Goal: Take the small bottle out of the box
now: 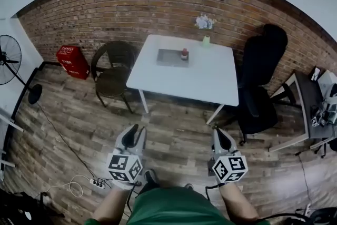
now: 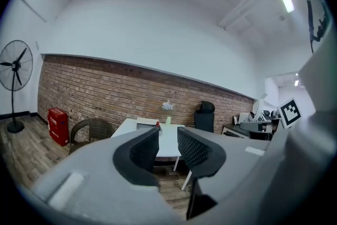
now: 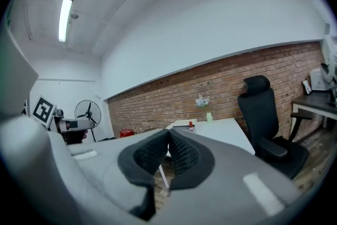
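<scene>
At far left a standing fan (image 1: pixel 9 60) is beside the white wall, then a red case (image 1: pixel 72 61) on the wooden floor against the brick wall. Next comes a dark wicker chair (image 1: pixel 113 74), touching the left edge of a white table (image 1: pixel 210 81). On the table lies a flat grey box (image 1: pixel 168 58). The small bottle (image 1: pixel 185 54) with a red top stands upright at the box's right end, though at this distance it could be inside or just against the rim. Both grippers hang low over the floor, well apart from the table. The left gripper (image 1: pixel 134 137) has its jaws apart with nothing between them; the right gripper (image 1: pixel 221 134) has its jaws pressed together at the tips, also empty. Right of the table is a black office chair (image 1: pixel 260 81).
</scene>
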{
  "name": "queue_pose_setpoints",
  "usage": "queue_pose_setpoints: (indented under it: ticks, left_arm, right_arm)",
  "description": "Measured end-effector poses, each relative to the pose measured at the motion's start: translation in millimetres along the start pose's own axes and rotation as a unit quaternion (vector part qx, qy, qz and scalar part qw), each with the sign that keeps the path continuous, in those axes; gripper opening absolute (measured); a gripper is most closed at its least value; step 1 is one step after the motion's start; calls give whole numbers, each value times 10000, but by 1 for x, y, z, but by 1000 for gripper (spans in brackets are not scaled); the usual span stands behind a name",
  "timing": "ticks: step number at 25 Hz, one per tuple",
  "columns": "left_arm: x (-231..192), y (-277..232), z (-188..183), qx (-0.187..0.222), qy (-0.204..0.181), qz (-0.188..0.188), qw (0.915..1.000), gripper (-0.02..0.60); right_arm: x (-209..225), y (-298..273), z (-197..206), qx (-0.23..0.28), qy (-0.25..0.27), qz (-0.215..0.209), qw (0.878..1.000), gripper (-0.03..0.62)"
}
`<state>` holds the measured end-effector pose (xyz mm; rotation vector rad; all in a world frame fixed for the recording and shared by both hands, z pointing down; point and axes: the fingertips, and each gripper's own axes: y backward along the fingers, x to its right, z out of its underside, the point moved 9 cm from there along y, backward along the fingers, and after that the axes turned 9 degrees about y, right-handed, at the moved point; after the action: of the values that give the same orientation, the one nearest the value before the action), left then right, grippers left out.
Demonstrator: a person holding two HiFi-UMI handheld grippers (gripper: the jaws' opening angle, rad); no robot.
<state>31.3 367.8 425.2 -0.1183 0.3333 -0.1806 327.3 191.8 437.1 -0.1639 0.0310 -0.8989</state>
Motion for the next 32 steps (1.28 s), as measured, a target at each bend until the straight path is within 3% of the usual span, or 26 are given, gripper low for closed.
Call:
queue_pose_setpoints:
  ticks: [8,19,32]
  left_arm:
    - [-105,-22,-23,-113,195,415,9989,118]
    - [-167,-33,-19,-240,539,619,9963,118]
    - [-237,-46,-49,65,525,-345,9980,117]
  right_arm:
    - [-76,-57,-13,-77,194,448,9988,3]
    - [-129,-108,-23,-383,402,400,9977,3]
    - [-135,-218,-20,-387,228,-279,9986,3]
